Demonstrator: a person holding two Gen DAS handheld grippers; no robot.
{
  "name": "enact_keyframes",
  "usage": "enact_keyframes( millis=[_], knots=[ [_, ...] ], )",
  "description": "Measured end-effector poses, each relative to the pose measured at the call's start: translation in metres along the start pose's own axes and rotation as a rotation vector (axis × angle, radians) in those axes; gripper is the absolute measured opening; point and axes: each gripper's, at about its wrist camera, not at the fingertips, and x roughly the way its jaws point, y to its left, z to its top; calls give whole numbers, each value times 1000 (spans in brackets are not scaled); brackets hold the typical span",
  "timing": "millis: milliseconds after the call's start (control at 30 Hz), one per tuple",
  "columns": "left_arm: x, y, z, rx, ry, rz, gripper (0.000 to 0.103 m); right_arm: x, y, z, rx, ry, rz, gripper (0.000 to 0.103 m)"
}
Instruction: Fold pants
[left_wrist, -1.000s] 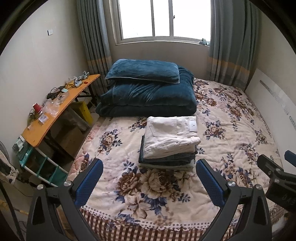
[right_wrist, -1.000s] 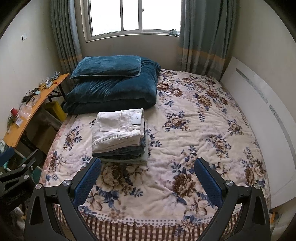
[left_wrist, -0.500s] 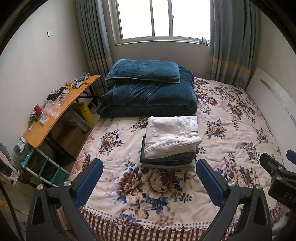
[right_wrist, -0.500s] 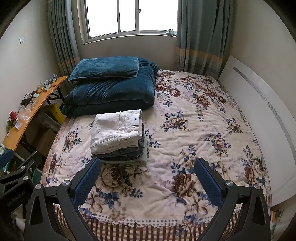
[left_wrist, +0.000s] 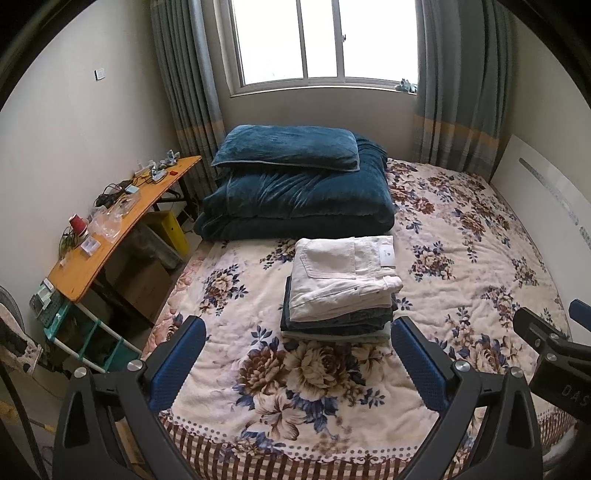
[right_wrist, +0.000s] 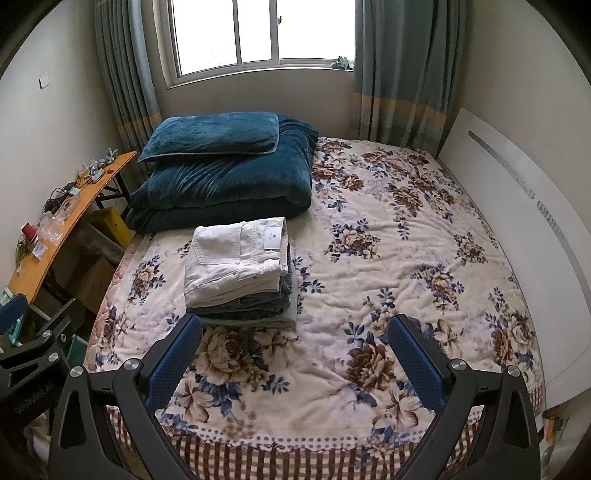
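A stack of folded pants (left_wrist: 341, 288) (right_wrist: 238, 269) lies on the floral bedspread (left_wrist: 461, 258) (right_wrist: 388, 258), a white pair on top of darker denim pairs. My left gripper (left_wrist: 299, 363) hovers open above the foot of the bed, just short of the stack, with nothing between its blue pads. My right gripper (right_wrist: 295, 360) is open and empty too, held over the bed's foot to the right of the stack. Each gripper's black frame shows at the edge of the other's view.
A folded dark blue quilt with a pillow (left_wrist: 295, 184) (right_wrist: 221, 170) sits behind the stack under the window. An orange side table (left_wrist: 122, 229) with clutter, boxes and a teal rack stands left of the bed. A white board (right_wrist: 517, 229) lines the right wall.
Both grippers have drawn back and risen slightly from the bed; the stack sits a little farther up in each view. Nothing on the bed has moved.
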Motion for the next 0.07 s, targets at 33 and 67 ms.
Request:
enact_keyframes(
  millis=[33, 67],
  knots=[
    [-2, 1, -2, -5, -1, 1, 103, 0, 0, 0, 1, 1, 1, 102],
    [-2, 1, -1, -6, 1, -1, 103, 0, 0, 0, 3, 1, 3, 102]
  ],
)
